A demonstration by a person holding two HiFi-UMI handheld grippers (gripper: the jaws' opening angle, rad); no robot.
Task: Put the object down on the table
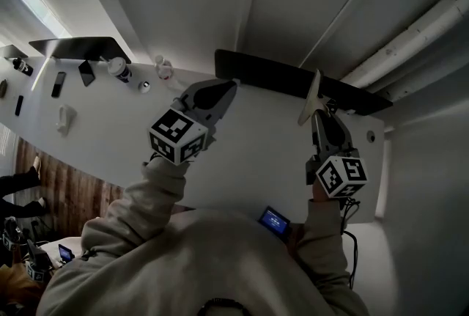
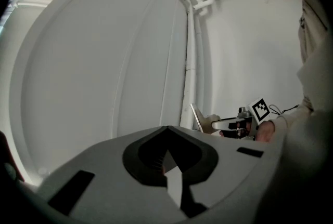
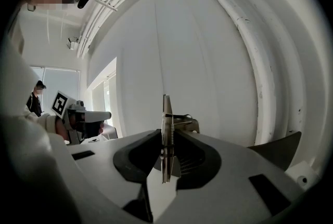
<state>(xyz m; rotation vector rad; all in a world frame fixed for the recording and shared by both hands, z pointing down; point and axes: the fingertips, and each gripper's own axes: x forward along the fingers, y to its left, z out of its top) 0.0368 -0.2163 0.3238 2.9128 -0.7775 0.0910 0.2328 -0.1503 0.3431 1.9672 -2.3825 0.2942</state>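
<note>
My right gripper point(image 1: 320, 116) is shut on a thin, flat, beige board with a wire spring point(image 1: 311, 97). The board stands edge-on between the pads in the right gripper view point(image 3: 165, 134) and sticks out past the fingertips. It hangs in the air near a dark panel point(image 1: 293, 80) by the white table point(image 1: 249, 153). My left gripper point(image 1: 220, 94) is held up to the left of it. Its jaws meet with nothing between them point(image 2: 167, 132). From the left gripper view, the right gripper point(image 2: 221, 124) and the board point(image 2: 199, 119) show to the right.
At the table's far left lie a cup point(image 1: 119, 70), a small bottle point(image 1: 163, 69), a phone point(image 1: 58, 83) and other small items. White pipes point(image 1: 432, 28) run along the wall at right. A small lit screen point(image 1: 275, 221) sits by my chest. A person stands far off point(image 3: 36, 98).
</note>
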